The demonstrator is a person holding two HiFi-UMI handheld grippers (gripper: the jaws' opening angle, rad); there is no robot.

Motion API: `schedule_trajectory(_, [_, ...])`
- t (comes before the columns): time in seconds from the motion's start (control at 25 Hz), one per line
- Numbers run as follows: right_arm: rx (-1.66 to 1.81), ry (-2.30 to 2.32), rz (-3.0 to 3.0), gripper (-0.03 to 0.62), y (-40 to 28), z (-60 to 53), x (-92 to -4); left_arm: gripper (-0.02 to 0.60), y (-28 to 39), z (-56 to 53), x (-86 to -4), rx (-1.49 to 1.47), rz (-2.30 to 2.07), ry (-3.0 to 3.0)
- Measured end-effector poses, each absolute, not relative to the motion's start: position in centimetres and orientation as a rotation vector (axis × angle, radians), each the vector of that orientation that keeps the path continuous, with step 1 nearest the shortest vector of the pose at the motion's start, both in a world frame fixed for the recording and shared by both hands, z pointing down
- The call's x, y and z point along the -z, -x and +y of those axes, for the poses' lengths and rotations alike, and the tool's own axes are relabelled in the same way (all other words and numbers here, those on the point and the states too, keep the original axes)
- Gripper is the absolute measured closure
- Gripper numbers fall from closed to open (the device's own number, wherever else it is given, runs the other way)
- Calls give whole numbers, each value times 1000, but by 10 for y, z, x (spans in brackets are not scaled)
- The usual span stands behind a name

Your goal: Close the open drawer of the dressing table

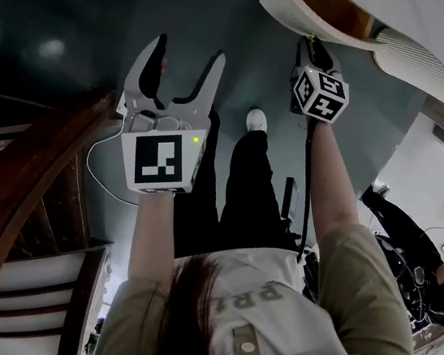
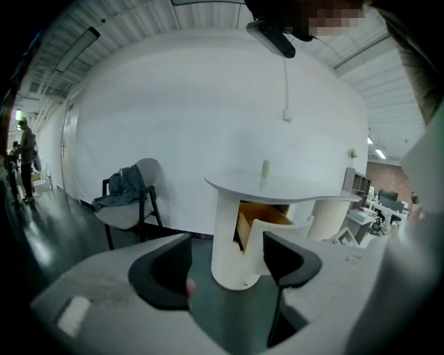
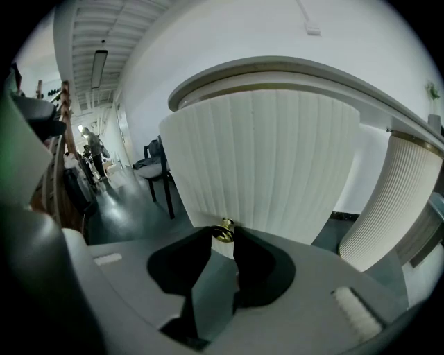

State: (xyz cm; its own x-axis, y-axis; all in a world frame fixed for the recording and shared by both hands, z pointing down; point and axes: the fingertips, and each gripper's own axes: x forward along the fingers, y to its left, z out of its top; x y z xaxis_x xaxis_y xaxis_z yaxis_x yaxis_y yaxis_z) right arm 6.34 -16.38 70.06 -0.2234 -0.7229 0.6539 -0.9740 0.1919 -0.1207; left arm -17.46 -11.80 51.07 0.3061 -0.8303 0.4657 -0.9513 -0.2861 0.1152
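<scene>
The white dressing table [image 2: 277,186] stands ahead in the left gripper view, its curved ribbed drawer [image 2: 269,227] pulled out so the wooden inside shows. In the right gripper view the drawer front [image 3: 263,159] fills the picture. A small brass knob [image 3: 223,230] sits on the front's lower edge. My right gripper [image 3: 223,236] is shut on that knob, one fingertip on each side. The head view shows the right gripper [image 1: 311,43] at the drawer [image 1: 322,11]. My left gripper [image 1: 188,50] hangs open and empty, away from the table, over the dark floor.
A chair [image 2: 128,197] with a grey garment over it stands left of the table against the white wall. A wooden staircase [image 1: 34,182] runs along the left of the head view. A second ribbed column [image 3: 395,201] carries the table top on the right. People stand far down the corridor [image 3: 94,149].
</scene>
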Motion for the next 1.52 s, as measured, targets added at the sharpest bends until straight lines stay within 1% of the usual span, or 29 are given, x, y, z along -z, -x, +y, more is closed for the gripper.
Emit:
schedule_trajectory(0.96, [-714,-1590,-2014,490,-70,-170,-698,242,155,-130,-514,-505,-1547,-2282])
schedule_trajectory(1.52, [-709,-1598,-2007,490,-68,-186,-698,242,159,-135,-518,-507,-1547,-2275])
